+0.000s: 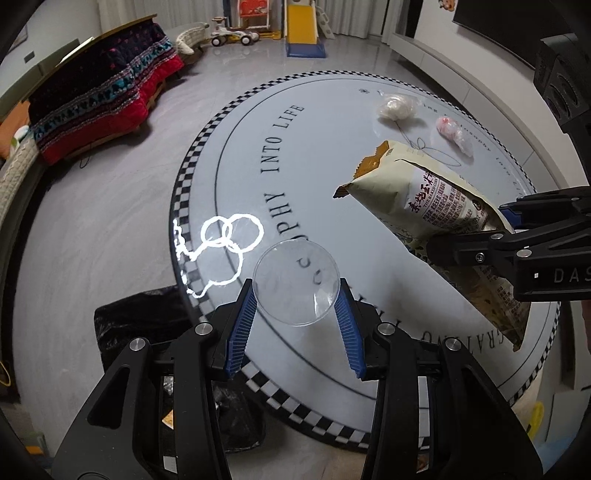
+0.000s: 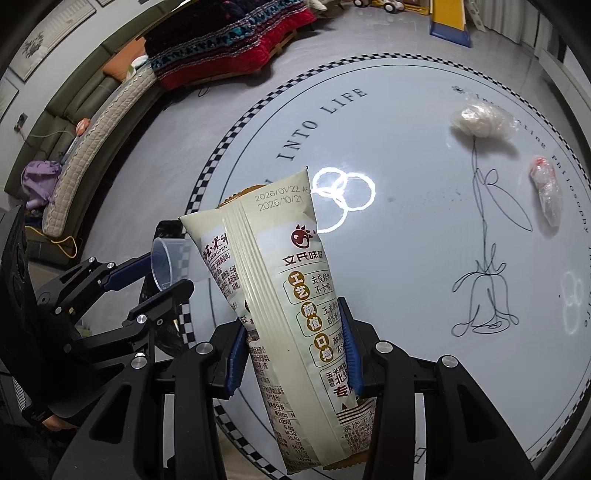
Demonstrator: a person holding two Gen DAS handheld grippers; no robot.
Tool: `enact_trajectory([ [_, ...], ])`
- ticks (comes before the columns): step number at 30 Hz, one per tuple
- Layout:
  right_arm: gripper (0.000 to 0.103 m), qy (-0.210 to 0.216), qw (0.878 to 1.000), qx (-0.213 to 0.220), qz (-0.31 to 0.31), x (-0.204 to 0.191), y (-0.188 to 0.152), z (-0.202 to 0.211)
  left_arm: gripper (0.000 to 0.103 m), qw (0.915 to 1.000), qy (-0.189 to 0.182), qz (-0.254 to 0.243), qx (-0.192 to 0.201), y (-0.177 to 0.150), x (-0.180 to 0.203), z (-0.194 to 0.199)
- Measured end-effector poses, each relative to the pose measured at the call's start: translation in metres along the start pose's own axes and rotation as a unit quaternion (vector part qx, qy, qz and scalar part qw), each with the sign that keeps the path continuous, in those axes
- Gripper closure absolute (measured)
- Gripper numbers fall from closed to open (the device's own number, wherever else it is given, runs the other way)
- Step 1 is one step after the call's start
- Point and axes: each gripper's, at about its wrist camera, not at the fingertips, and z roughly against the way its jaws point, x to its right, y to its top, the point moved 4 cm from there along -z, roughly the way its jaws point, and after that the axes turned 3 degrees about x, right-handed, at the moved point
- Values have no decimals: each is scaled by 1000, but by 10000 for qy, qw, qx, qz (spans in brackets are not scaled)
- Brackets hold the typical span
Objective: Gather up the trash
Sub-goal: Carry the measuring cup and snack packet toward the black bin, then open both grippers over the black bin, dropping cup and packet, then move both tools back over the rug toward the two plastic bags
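Left wrist view: nearest the lens, the left gripper [image 1: 297,295] was clamped on a clear plastic cup [image 1: 296,282], its blue ribbed pads [image 1: 242,325] pressed against the cup's sides, with the round base facing the camera. Below it lay the checkered edge of a round table [image 1: 207,177], and under that edge sat a black trash bag [image 1: 147,314] on the floor. To the right, the right gripper [image 1: 476,236] was closed on a cream snack bag [image 1: 424,195], held above the tabletop. Farther across the table rested a white crumpled wad [image 1: 395,107] and, near it, a pink-tinted plastic wrapper [image 1: 452,134], apart from each other. Beyond the table stood a sofa with a red and dark patterned blanket [image 1: 110,103], and at the far wall a yellow toy slide [image 1: 303,29].

Right wrist view: the snack bag [image 2: 291,295] stood nearly upright between the right gripper's [image 2: 291,350] pads, pinched at its lower half. At left, the left gripper [image 2: 147,284] carried the cup [image 2: 168,264], tilted on its side above the table's edge. The wad [image 2: 476,120] and wrapper [image 2: 546,192] lay far right.
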Motion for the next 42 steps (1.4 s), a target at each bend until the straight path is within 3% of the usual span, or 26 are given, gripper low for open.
enact_trajectory([
  [11,58,53,9986,-14,525,-71,-3,-9,62,9974,-97,679,199,-44,-60,22],
  [21,58,535,9919,-244,1128,-168,-3,-44,62,9916,470,1167,301,-103,-128,58],
  [30,58,827,9808,-749,1600,-254,-8,-110,62,9748,860,2057,68,-168,-201,65],
  [32,52,795,9797,-720,1693,-267,-4,-121,61,9697,956,2246,-38,-181,-215,61],
  [33,46,714,9793,-692,1763,-272,-1,-126,38,9668,1062,2322,-124,-186,-221,58],
  [34,39,669,9801,-651,1750,-275,1,-128,5,9622,1271,2405,-138,-190,-227,57],
  [36,35,781,9806,-658,1674,-279,5,-128,6,9542,1649,2495,-97,-198,-238,59],
  [42,35,853,9795,-674,1694,-274,4,-122,6,9527,1478,2642,-276,-201,-243,51],
])
